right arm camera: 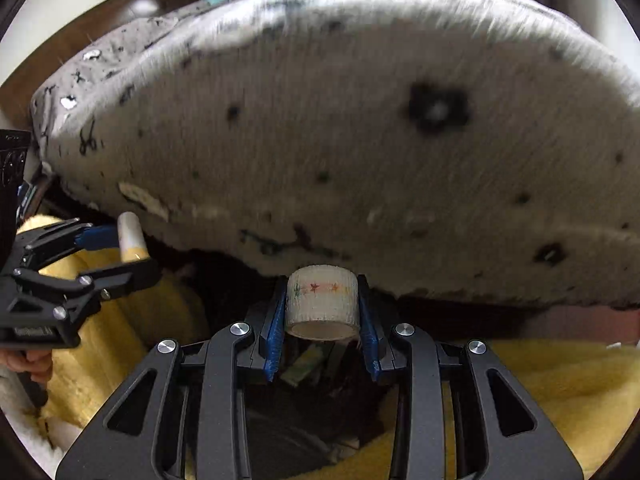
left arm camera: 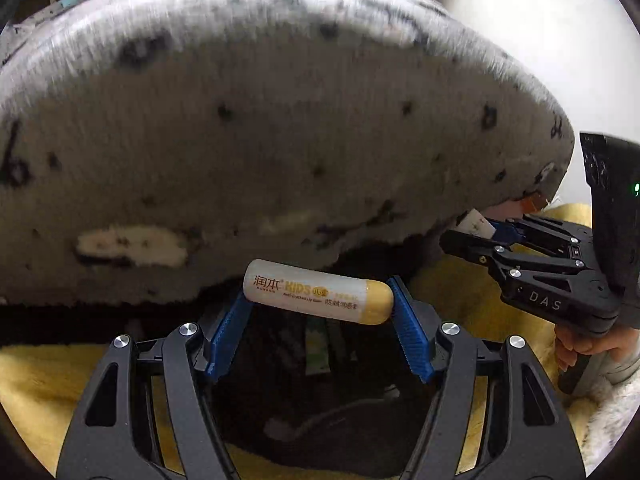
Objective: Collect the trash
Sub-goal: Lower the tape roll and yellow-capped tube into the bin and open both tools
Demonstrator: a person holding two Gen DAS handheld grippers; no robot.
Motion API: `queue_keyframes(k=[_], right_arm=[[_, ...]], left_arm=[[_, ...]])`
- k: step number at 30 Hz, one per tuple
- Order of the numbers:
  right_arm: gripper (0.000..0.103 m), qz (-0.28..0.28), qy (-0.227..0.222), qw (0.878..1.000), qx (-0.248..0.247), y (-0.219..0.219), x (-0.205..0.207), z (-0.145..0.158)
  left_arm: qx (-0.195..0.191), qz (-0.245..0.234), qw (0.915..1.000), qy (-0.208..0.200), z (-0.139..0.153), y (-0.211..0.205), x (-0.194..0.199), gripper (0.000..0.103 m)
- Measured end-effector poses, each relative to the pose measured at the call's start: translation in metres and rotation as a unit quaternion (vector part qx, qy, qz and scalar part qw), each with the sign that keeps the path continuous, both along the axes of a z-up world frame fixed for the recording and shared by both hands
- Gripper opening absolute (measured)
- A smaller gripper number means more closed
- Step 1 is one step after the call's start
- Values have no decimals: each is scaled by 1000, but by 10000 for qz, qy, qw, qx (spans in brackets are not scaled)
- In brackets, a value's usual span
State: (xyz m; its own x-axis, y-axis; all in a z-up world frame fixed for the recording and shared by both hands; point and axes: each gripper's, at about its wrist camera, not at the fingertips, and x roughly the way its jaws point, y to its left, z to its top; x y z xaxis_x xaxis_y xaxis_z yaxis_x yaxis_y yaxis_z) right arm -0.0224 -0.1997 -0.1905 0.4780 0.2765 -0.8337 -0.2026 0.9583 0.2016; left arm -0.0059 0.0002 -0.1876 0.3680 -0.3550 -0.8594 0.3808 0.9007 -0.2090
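Beside grey cushion (left arm camera: 280, 140), lip-balm tube (left arm camera: 318, 291) lies crosswise — yellow cap rightward.

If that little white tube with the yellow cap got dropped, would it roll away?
Probably, on a hard floor. The lip balm tube is a smooth round cylinder with rounded ends, so it likely rolls easily. It looks stiff: the left gripper clamps it end to end without bending it. Its glossy surface may be slippery. The fluffy yellow blanket below would likely stop it.

The left hand-held gripper (left arm camera: 320, 312) points down, its blue pads wide apart, pinching something. The right hand-held gripper (right arm camera: 322, 312) points down too, pads closer together, also pinching something.
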Motion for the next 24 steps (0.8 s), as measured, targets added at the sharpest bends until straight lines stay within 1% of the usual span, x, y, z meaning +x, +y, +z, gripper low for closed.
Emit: queue_keyframes(k=[6,9,13,16,24], right_arm=[[33,21,261,9996,-58,4,-1,-20],[33,-35,381,9993,-37,3,1,-28],[33,-113,509,9986,-7,2,4,-37],[33,-115,613,9981,-12,3,5,-45],[33,-6,849,9964,-69,8,8,-63]], left_arm=[[165,6,9989,440,-43,-3,-8,65],[314,34,9976,611,-63,-3,-6,65],[439,34,9965,713,-75,-2,-3,65],[528,-17,9960,725,-80,-4,-5,65],[601,-105,9943,873,-95,-8,-4,65]])
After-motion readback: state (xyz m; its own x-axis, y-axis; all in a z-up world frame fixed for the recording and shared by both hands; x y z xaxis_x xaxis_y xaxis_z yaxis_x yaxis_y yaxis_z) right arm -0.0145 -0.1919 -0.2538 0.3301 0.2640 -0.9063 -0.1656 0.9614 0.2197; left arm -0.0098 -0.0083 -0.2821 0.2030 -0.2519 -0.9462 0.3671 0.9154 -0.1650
